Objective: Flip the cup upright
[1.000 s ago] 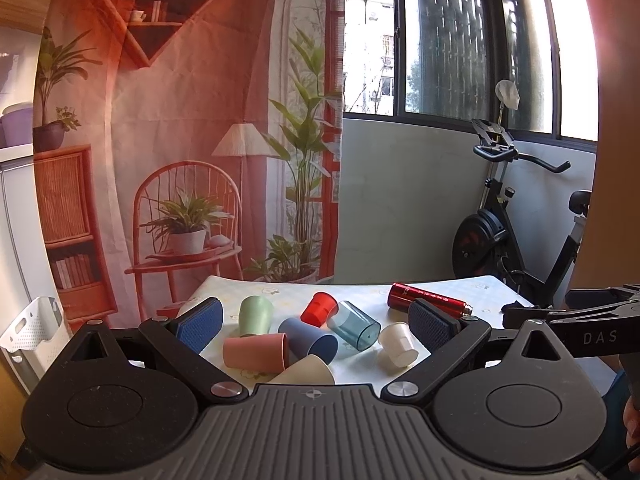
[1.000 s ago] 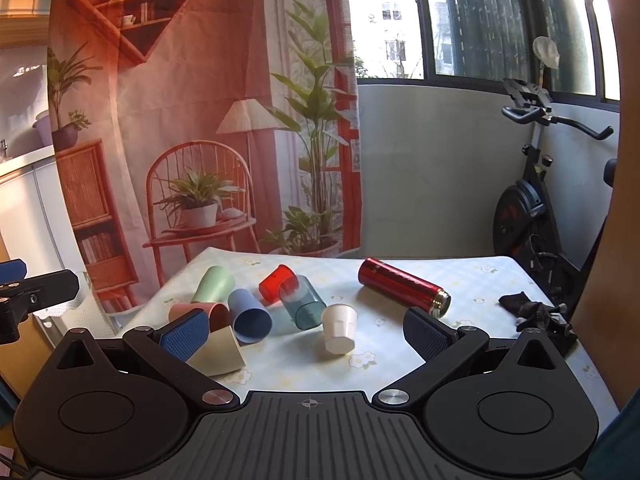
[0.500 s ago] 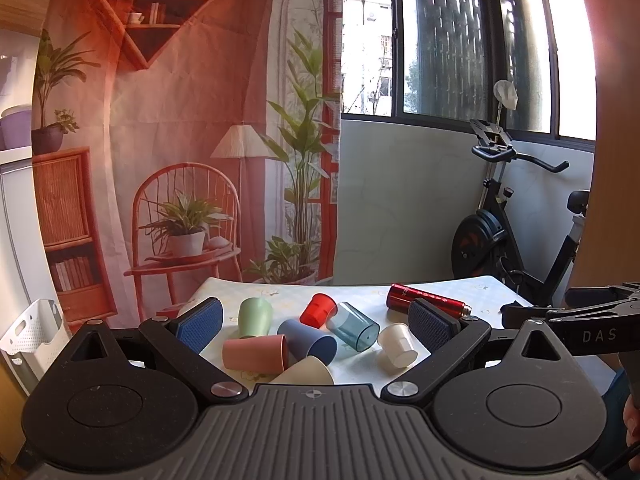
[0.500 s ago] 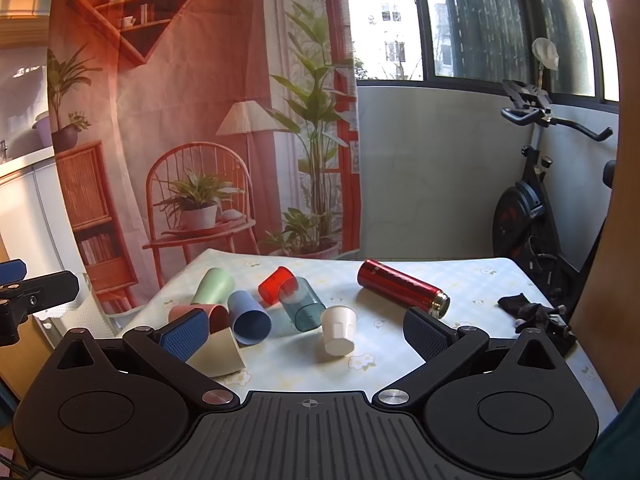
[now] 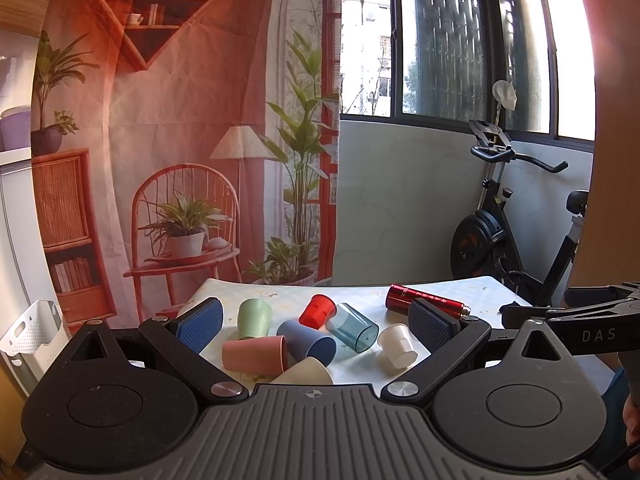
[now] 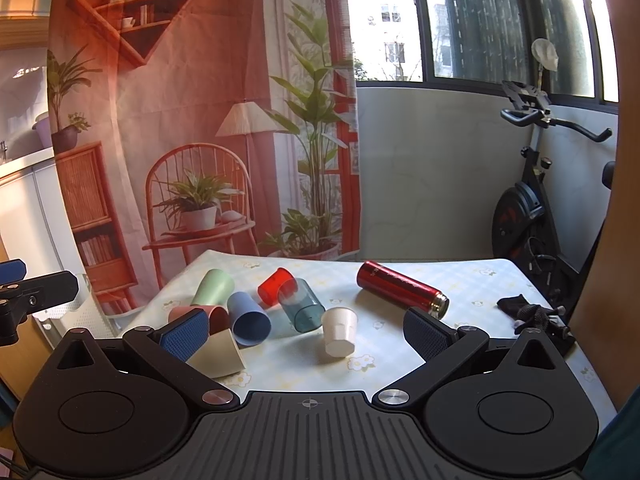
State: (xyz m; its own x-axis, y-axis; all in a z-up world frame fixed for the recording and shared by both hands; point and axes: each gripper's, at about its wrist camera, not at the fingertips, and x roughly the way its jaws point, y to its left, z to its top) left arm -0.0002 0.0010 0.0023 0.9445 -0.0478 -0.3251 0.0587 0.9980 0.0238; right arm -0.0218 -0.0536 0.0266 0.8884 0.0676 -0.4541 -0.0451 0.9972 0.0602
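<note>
Several cups lie tipped over in a cluster on the table: a green one [image 5: 253,318] [image 6: 213,288], a pink one [image 5: 253,353] [image 6: 218,317], a blue one [image 5: 306,340] [image 6: 249,318], a cream one [image 5: 305,373] [image 6: 218,355], a red one [image 5: 317,311] [image 6: 276,286] and a clear teal one [image 5: 352,327] [image 6: 303,305]. A white cup [image 5: 397,347] [image 6: 340,331] lies apart to their right. My left gripper [image 5: 314,320] is open and empty, held back from the cups. My right gripper [image 6: 306,330] is open and empty too, above the near table edge.
A red metal bottle [image 5: 426,302] [image 6: 401,290] lies on its side at the back right of the table [image 6: 480,288]. A black cloth [image 6: 528,310] lies at the right edge. An exercise bike [image 6: 532,216] stands behind the table; a white basket [image 5: 28,334] stands left.
Both grippers have drifted very slightly; the cups and bottle lie where they were. Both grippers stay open.
</note>
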